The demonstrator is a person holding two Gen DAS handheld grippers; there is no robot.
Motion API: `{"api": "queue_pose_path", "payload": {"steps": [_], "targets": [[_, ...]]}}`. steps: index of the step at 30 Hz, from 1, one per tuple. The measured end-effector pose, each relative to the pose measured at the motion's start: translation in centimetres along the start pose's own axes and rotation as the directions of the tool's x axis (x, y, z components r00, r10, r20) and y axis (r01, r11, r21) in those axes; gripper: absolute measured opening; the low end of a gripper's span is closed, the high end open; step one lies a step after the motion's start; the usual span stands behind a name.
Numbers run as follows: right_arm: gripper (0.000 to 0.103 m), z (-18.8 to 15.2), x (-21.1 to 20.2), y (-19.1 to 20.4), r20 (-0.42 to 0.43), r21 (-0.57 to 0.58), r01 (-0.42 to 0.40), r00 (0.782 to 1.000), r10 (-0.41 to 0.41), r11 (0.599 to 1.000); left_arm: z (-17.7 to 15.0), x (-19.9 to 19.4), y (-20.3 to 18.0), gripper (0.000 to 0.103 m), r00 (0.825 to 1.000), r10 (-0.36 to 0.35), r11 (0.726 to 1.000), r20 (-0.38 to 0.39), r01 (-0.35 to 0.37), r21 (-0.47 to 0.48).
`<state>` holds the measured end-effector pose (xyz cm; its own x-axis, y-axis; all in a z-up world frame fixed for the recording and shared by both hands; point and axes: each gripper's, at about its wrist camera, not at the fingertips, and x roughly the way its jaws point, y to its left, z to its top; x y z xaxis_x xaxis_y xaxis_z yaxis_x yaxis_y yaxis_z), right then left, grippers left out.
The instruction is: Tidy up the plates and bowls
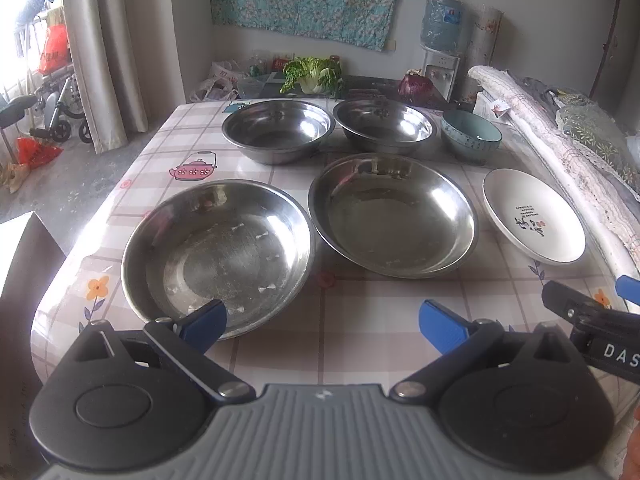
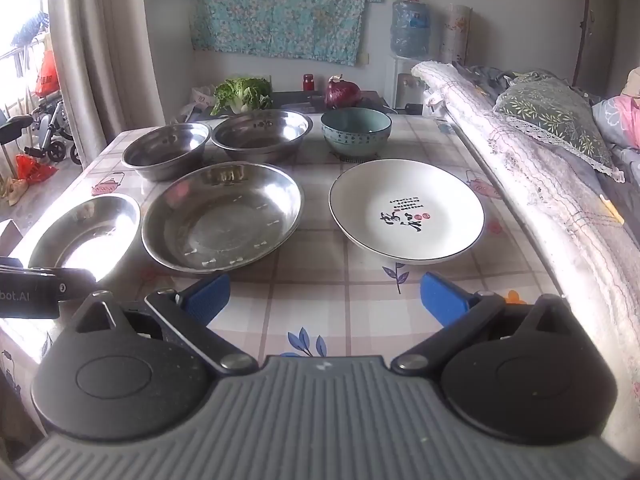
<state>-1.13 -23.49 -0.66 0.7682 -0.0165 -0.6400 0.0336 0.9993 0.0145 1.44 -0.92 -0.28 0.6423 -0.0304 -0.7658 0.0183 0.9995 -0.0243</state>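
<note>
Two steel plates lie at the table's front: the left one and the middle one. Behind them stand two steel bowls, the left bowl and the right bowl. A teal ceramic bowl stands at the back right. A white plate with black lettering lies in front of it. My left gripper is open and empty, just before the left steel plate. My right gripper is open and empty, before the white plate.
The table has a checked floral cloth. A rolled quilt runs along its right edge. Cabbage and a red cabbage lie behind the table. The table's left edge drops to the floor.
</note>
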Motion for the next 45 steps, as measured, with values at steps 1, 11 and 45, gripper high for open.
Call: {"api": "queue_pose_path", "payload": {"steps": [1, 11, 45], "targets": [[0.102, 0.1, 0.1, 0.0, -0.002, -0.001, 0.001, 1.000, -0.001, 1.000, 0.1, 0.2, 0.0, 0.103, 1.000, -0.001, 1.000, -0.005, 0.001, -0.004], [0.102, 1.6, 1.5, -0.1, -0.031, -0.005, 0.007, 0.999, -0.007, 1.000, 1.1, 1.5, -0.1, 0.103, 0.999, -0.010, 1.000, -0.044, 0.010, -0.001], [0.102, 3.2, 1.7, 0.5, -0.024, -0.010, -0.011, 1.000, 0.011, 1.000, 2.3, 1.6, 0.0, 0.103, 0.999, -0.013, 1.000, -0.046, 0.014, 0.004]]}}
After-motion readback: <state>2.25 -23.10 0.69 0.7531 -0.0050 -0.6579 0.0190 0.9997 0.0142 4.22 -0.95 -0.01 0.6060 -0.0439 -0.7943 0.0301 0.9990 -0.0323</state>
